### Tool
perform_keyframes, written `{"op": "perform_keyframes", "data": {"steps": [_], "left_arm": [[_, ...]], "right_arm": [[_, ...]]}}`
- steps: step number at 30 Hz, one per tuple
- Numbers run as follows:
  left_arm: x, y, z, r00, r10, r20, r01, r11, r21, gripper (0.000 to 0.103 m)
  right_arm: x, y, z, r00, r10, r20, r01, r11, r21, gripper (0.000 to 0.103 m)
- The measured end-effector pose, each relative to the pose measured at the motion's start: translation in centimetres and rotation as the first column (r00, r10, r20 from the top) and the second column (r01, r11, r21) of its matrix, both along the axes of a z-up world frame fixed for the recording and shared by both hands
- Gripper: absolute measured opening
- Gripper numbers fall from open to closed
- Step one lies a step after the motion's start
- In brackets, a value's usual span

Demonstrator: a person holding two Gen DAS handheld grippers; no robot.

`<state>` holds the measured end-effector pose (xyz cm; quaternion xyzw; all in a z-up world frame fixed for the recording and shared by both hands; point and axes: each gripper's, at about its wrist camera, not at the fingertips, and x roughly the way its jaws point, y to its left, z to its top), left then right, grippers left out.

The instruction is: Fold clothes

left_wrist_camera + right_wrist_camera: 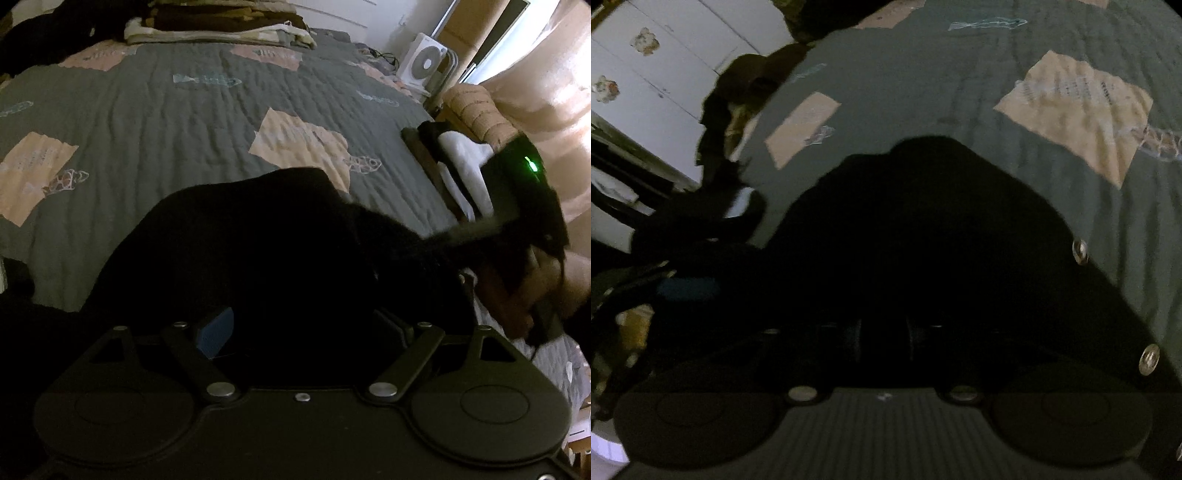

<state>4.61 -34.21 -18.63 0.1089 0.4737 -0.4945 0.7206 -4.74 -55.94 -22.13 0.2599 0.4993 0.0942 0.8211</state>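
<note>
On the grey quilted bedspread (177, 110) with its tan patches lay a black garment (266, 236), heaped near the bed's front edge and filling the space before both cameras. The left gripper (306, 325) had its fingers spread, one blue pad (216, 334) showing beside the cloth, though whether fabric sat between them could not be told. The right gripper (882, 339) was sunk in shadow; its jaws seemed close together, perhaps pinching cloth, but this was uncertain. Two metal buttons (1080, 252) marked the garment's right edge. Folded clothes (218, 26) were stacked at the far end. To fold well, each gripper likely needed a firm hold on a separate corner, drawing the cloth flat and taut before laying it over.
</note>
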Motion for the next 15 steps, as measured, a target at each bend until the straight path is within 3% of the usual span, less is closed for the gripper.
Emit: {"op": "perform_keyframes", "data": {"steps": [3,8,12,14,15], "left_arm": [[0.5,-0.6,0.1,1.000,-0.003,-0.028,0.003,1.000,-0.018,0.082],[1.3,-3.4,-0.6,0.992,-0.012,-0.127,0.003,0.997,-0.075,0.083],[1.1,-6.0,-2.4,0.987,-0.012,-0.160,0.007,0.999,-0.033,0.083],[1.3,-6.6,-3.8,0.981,0.003,-0.194,-0.007,1.000,-0.016,0.079],[1.4,-6.7,-4.4,0.978,0.012,-0.206,-0.018,1.000,-0.026,0.061]], "right_arm": [[-1.2,1.2,0.6,1.000,0.014,0.022,-0.014,1.000,0.004,0.021],[-2.5,2.9,1.1,0.997,0.052,0.056,-0.048,0.996,-0.075,0.022],[-3.4,4.0,1.3,0.992,0.085,0.090,-0.074,0.989,-0.126,0.023],[-3.7,4.5,1.3,0.990,0.102,0.100,-0.087,0.985,-0.148,0.024],[-3.9,4.6,1.2,0.989,0.110,0.100,-0.093,0.983,-0.155,0.025]]}}
